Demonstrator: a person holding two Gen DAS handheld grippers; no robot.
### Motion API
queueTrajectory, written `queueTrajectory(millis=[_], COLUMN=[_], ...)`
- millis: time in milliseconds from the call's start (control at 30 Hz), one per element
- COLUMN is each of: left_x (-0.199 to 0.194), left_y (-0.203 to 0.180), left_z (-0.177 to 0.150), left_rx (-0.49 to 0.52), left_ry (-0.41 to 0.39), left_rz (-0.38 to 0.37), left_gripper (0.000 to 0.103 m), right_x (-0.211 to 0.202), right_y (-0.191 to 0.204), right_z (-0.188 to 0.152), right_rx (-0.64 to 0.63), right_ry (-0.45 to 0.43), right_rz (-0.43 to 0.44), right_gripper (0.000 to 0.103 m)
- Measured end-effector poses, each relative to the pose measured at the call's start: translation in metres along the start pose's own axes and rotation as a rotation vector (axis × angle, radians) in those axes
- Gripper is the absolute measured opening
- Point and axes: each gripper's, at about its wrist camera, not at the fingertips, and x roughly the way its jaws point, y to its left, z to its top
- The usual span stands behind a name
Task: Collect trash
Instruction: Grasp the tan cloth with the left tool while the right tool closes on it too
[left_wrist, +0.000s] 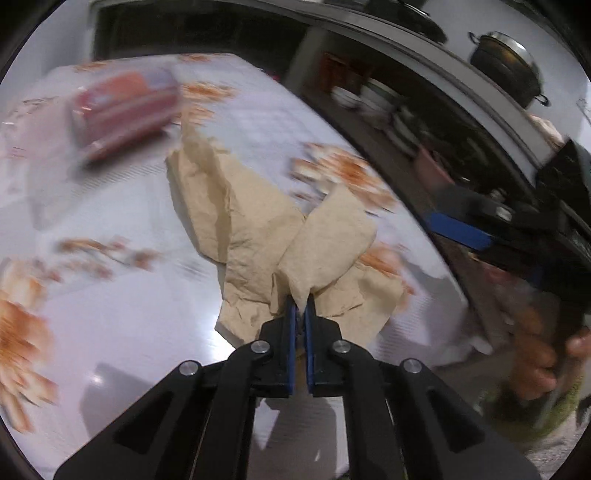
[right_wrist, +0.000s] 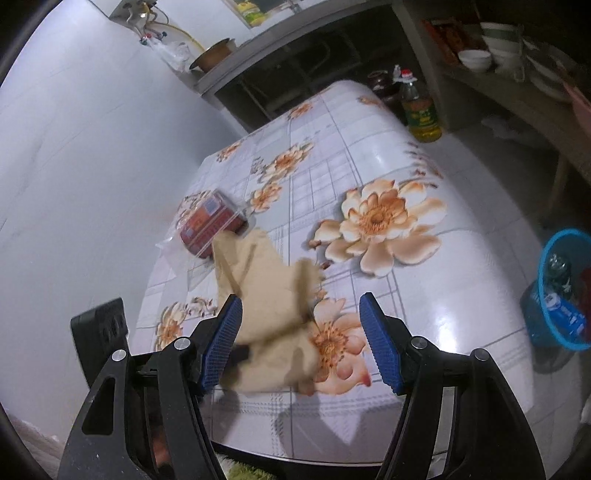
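A crumpled beige paper lies on the floral-clothed table. My left gripper is shut on a raised fold at the paper's near edge. In the right wrist view the same paper is lifted a little off the table, blurred. My right gripper stands open just in front of it, with nothing pressed by its blue pads. A red packet in clear wrap lies beyond the paper, also seen blurred as a red packet.
A blue basket holding bottles and wrappers stands on the floor right of the table. An oil bottle stands past the far table edge. Shelves with bowls run along the right. A person's hand shows at the right.
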Motion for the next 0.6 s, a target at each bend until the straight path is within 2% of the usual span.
queueTrajectory(millis=[167,300,333,367,433,533,600], left_x=[0.000,-0.008,-0.010,-0.013,-0.023,-0.038,-0.042], left_y=[-0.012,-0.004,-0.001,0.001,0.004,0.005,0.009], left_z=[-0.008,-0.002,0.000,0.001,0.003,0.008,0.014], left_rx=[-0.037,-0.076,-0.088,-0.095,-0.098,-0.068,-0.066], left_ry=[0.011,0.008,0.013,0.012,-0.015,-0.068,-0.102], left_rz=[-0.104,-0.135,-0.145,-0.144,-0.128,-0.148,-0.131], left_gripper=[0.004,0.005,0.016,0.035,0.051,0.051,0.051], right_x=[-0.006,-0.015,-0.015,-0.013,-0.009,-0.005,0.000], right_y=[-0.001,0.001,0.001,0.000,0.001,0.006,0.008], right_z=[-0.006,-0.008,-0.008,-0.008,-0.009,-0.014,-0.018], right_rx=[0.010,-0.016,-0.016,-0.015,-0.012,-0.016,-0.007], right_ry=[0.015,0.004,0.010,0.023,0.048,0.087,0.124], right_rz=[0.016,0.037,0.041,0.048,0.068,0.088,0.084], right_gripper=[0.058,0.053,0.051,0.046,0.039,0.031,0.025])
